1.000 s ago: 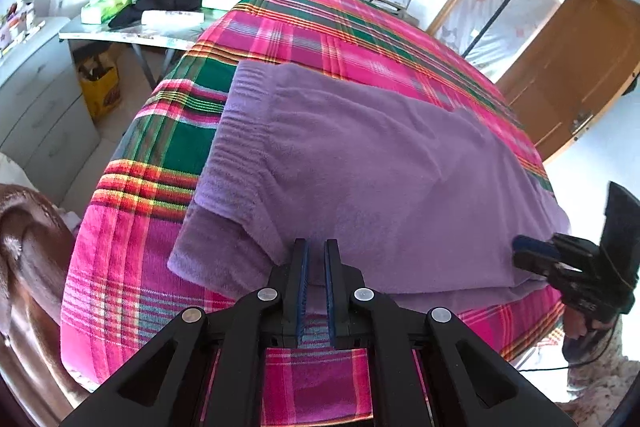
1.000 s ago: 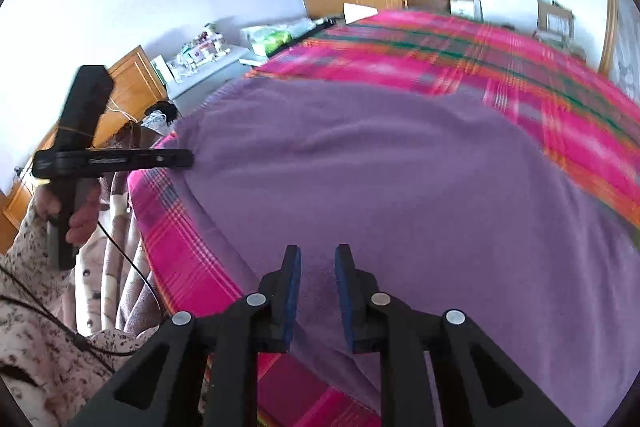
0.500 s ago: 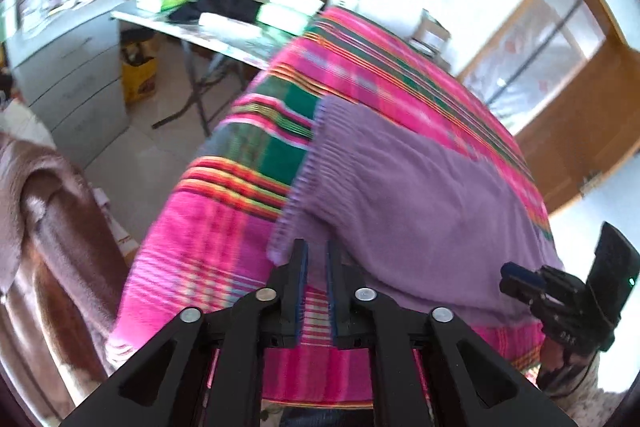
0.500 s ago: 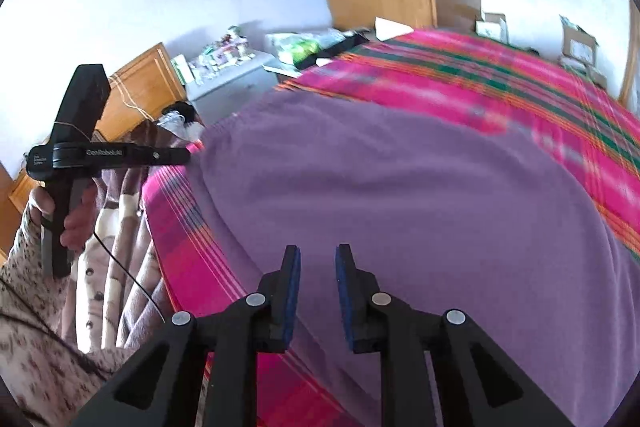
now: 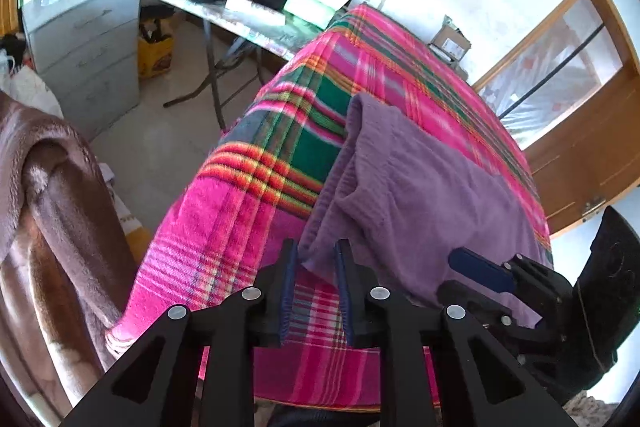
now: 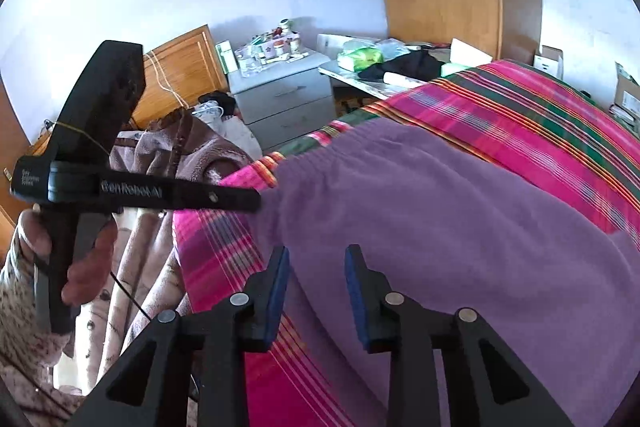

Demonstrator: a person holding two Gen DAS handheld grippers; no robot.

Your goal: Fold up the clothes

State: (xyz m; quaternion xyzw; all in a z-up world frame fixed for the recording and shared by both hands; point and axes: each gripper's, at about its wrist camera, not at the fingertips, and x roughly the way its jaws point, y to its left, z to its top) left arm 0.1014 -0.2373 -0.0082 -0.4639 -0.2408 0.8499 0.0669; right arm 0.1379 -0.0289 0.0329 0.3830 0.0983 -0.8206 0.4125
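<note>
Where the purple garment [image 5: 420, 195] lies spread over the pink plaid blanket [image 5: 224, 227] on the bed, ribbed waistband turned toward the bed's left edge and near corner hanging just past the foot. Left gripper [image 5: 315, 263] poised at that near corner, jaws parted, cloth edge sitting between the blue pads [image 5: 286, 283], possibly brushing them, though contact hard to judge at this angle. Right gripper [image 6: 316, 267] also spread apart, hovering over the garment's near edge beside the blanket stripe, nothing pinched. Seen from the right wrist, left gripper's black body held in a hand [image 6: 60, 255] off the bed's corner. Beyond: grey drawers [image 6: 288, 107], cluttered folding table [image 5: 224, 11], brown throw [image 5: 52, 187].
</note>
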